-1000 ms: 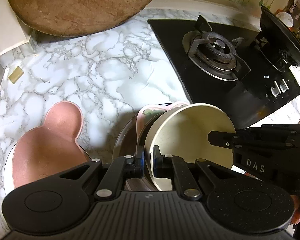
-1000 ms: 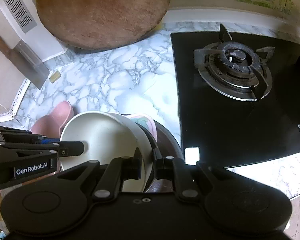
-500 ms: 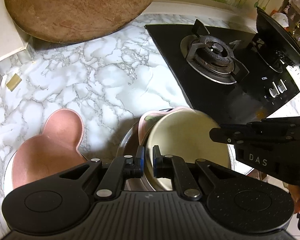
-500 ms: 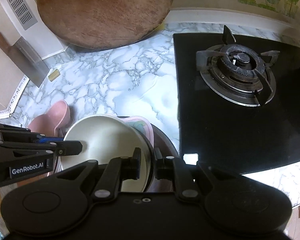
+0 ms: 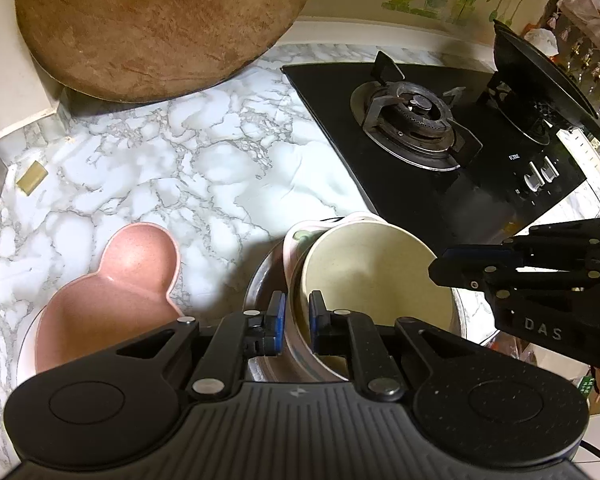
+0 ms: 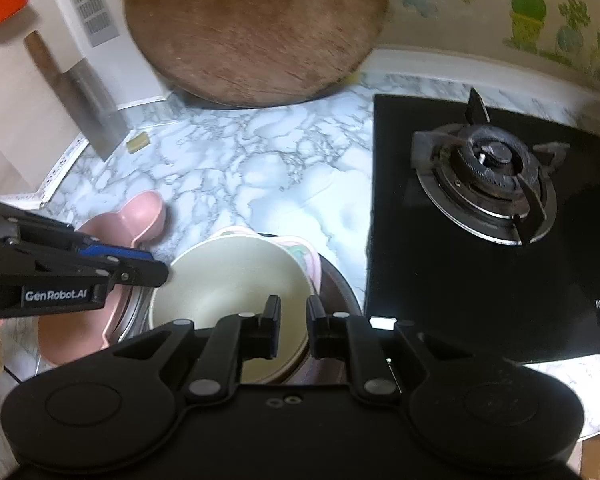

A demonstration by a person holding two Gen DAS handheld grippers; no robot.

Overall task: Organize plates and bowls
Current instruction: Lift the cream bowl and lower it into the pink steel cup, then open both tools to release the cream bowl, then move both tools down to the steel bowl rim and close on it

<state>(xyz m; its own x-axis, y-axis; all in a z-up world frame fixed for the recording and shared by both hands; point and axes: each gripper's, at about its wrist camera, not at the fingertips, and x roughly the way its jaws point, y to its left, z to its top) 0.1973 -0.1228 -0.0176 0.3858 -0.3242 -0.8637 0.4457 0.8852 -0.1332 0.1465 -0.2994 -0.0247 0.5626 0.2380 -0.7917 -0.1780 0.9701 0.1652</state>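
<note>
Your left gripper [image 5: 297,322] pinches the near rim of the cream bowl [image 5: 364,276], one pad outside the wall and one inside; your right gripper [image 6: 293,326] pinches the opposite rim of the same bowl [image 6: 228,284] in the same manner, one finger inside and one outside. In the left wrist view, your right gripper [image 5: 444,270] enters from the right with its tips at the bowl's far edge; in the right wrist view, your left gripper [image 6: 156,272] enters from the left with its tips at the bowl's left edge.

The cream bowl sits nested in a pale pink dish [image 5: 300,236], which rests in a dark round plate [image 5: 260,280]; the stack stands on the marble counter [image 5: 204,168], just beside the front left corner of the black gas hob [image 5: 440,160].

A pink mouse-eared plate [image 5: 112,280] lies to the left of the stack, near it; whether the two touch cannot be told.

A large round wooden board [image 5: 160,24] leans against the back wall; a cleaver [image 6: 84,92] hangs at the far left in the right wrist view; a small tan block [image 5: 31,176] lies on the counter below it.
</note>
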